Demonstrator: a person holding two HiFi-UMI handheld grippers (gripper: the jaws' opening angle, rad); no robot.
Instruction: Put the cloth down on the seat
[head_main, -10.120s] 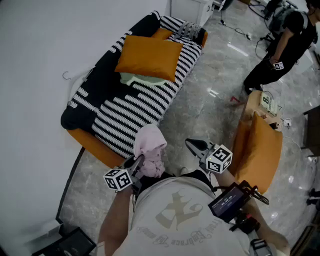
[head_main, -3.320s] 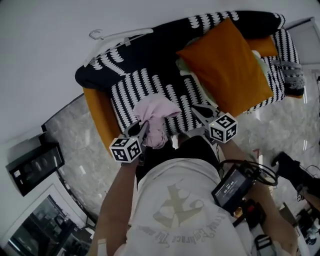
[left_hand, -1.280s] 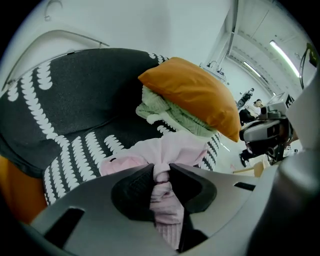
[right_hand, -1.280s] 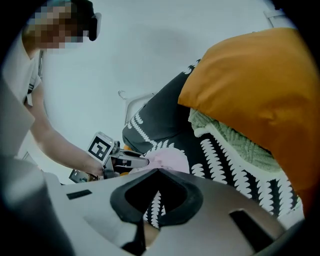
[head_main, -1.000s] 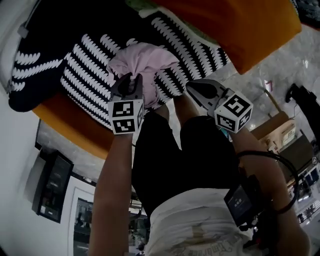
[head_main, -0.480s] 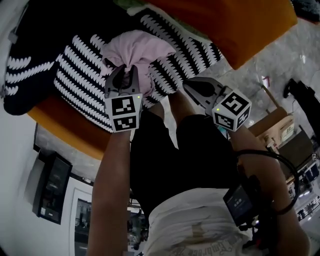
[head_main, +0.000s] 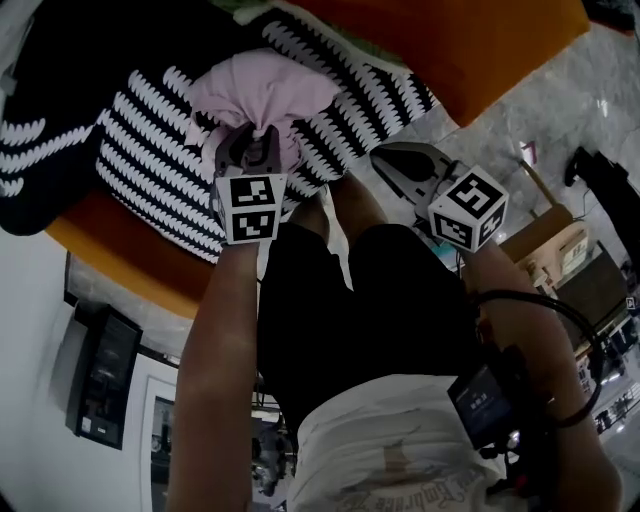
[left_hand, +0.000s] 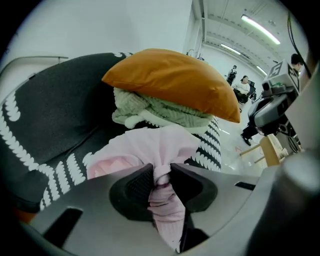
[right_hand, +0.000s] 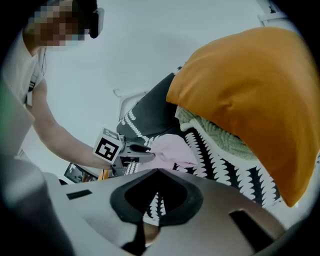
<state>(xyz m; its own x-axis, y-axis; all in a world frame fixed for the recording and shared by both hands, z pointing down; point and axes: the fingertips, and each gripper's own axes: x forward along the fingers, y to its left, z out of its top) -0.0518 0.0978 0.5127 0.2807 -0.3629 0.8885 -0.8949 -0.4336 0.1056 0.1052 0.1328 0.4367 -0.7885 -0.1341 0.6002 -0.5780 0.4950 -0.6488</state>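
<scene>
Head view: square markers (head_main: 250, 207) near cloth (head_main: 255, 85)

The right tool (right_hand: 157, 171) has its jaws together, while beyond it the left tool (right_hand: 146, 153), jaws just opening wider, pinches the pink cloth (right_hand: 174, 150) over the striped seat (right_hand: 227, 172) below an orange cushion (right_hand: 250, 95).

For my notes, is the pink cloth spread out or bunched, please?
Bunched: the cloth gathers between the left gripper's fingers, which have just been opening.
</scene>
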